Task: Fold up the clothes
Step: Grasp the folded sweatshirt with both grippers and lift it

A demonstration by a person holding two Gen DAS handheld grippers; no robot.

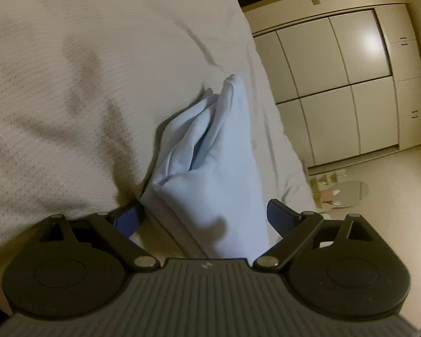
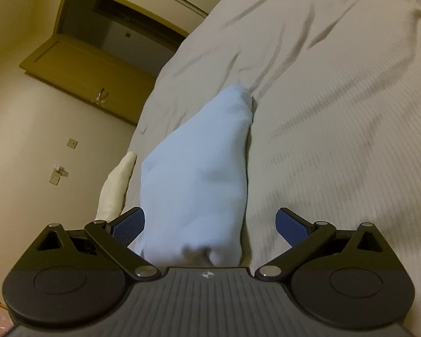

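A light blue garment (image 1: 207, 151) lies bunched in folds on the white textured bed cover (image 1: 70, 84). My left gripper (image 1: 205, 219) is open, its blue pads (image 1: 127, 219) spread wide on either side of the cloth's near end. In the right wrist view the same light blue garment (image 2: 199, 168) stretches away as a smooth tapered mound. My right gripper (image 2: 210, 224) is open too, with the fabric lying between its spread blue pads (image 2: 293, 226) and touching neither that I can see. The cloth's nearest edge is hidden under both gripper bodies.
The bed edge (image 1: 278, 129) drops to a pale floor with a round mirror-like object (image 1: 348, 193) and small items beside it. White wardrobe doors (image 1: 336, 78) stand beyond. An open wooden door (image 2: 92, 64) and a rolled white towel (image 2: 116, 188) show on the other side.
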